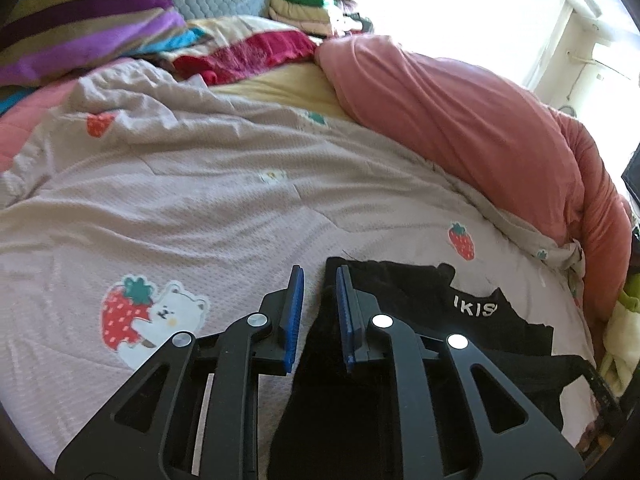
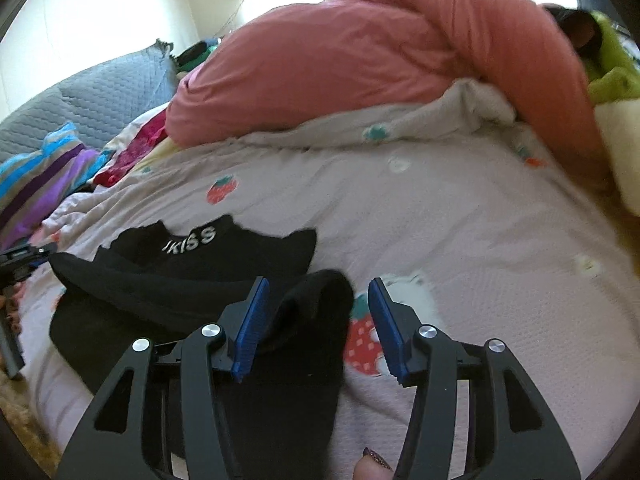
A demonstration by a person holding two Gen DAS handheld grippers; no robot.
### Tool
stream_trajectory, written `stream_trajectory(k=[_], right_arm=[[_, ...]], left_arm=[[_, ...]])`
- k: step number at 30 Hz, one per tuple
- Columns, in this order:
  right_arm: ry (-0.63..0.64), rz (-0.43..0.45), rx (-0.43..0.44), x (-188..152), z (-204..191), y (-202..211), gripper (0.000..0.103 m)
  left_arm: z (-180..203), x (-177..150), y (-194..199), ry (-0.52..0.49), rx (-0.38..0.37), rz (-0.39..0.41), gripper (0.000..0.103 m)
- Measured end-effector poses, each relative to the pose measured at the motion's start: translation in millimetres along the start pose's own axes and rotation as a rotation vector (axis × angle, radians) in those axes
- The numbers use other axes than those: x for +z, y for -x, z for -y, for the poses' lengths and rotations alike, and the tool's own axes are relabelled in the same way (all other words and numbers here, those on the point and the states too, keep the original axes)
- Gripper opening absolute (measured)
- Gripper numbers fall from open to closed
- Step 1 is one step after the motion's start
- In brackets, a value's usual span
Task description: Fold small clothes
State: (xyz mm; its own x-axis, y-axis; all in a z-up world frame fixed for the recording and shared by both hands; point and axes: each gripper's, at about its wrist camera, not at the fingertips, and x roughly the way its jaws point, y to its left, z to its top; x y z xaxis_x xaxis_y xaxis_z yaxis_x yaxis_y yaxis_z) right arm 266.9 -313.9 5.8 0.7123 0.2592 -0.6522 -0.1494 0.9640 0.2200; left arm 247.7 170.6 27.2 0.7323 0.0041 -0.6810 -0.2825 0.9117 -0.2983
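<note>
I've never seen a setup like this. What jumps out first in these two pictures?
The black garment with white lettering lies spread on the pale lilac quilt printed with strawberries, low in both views. Black two-finger grippers with blue pads frame each picture: the right gripper stands open over a black fabric fold, and the left gripper is slightly open at the garment's edge. Behind, a big salmon-pink duvet is heaped along the bed's far side.

The black garment (image 1: 420,304) runs off the bottom edge under the left gripper (image 1: 320,280), its lower part hidden by the frame. Its white lettering is half folded away. Bottom edge of the right view, a fingertip (image 2: 370,468), cut off. Windows upper right blown white.
</note>
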Motion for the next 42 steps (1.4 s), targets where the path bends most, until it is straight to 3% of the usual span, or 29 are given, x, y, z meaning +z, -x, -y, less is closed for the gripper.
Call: stream_trajectory(k=[3, 7, 8, 9, 11, 13, 17, 24, 27, 35, 42], right_arm=[[0.020, 0.041, -0.007, -0.5, 0.2, 13.4, 0.051], [0.066, 0.071, 0.003, -7.0, -5.8, 29.2, 0.050], [0.089, 0.069, 0.009, -10.4, -10.1, 31.9, 0.046], [0.113, 0.059, 0.022, -13.8, -15.0, 33.4, 0.043], [0.156, 0.036, 0.047, -21.1, -25.6, 34.2, 0.027], [0.192, 0.005, 0.073, -29.0, -37.0, 30.8, 0.022], [0.242, -0.048, 0.120, -43.1, -61.1, 20.4, 0.020], [0.279, -0.178, 0.053, -54.5, -79.4, -18.9, 0.020], [0.239, -0.216, 0.055, -46.3, -73.0, -39.0, 0.014], [0.195, -0.161, 0.051, -3.0, -66.1, -64.6, 0.012], [0.109, -0.102, 0.022, 29.8, -45.9, -70.4, 0.013]], left_arm=[[0.6, -6.6, 16.4, -0.020, 0.002, 0.044, 0.017], [5.2, -27.0, 32.5, -0.084, 0.016, 0.066, 0.017], [7.1, -32.9, 33.8, -0.105, 0.024, 0.061, 0.017], [9.8, -40.6, 33.1, -0.134, 0.027, 0.043, 0.017], [16.3, -55.5, 28.2, -0.193, 0.038, 0.004, 0.017], [22.3, -66.6, 22.8, -0.236, 0.042, -0.024, 0.010], [38.6, -82.1, 8.4, -0.305, 0.046, -0.060, 0.010], [66.1, -88.7, -23.2, -0.449, 0.091, -0.110, 0.010], [68.5, -78.7, -32.7, -0.440, 0.085, -0.120, 0.010], [74.1, -44.5, -57.6, -0.386, 0.078, -0.152, 0.010], [49.7, -19.5, -63.9, -0.263, 0.097, -0.141, 0.010]])
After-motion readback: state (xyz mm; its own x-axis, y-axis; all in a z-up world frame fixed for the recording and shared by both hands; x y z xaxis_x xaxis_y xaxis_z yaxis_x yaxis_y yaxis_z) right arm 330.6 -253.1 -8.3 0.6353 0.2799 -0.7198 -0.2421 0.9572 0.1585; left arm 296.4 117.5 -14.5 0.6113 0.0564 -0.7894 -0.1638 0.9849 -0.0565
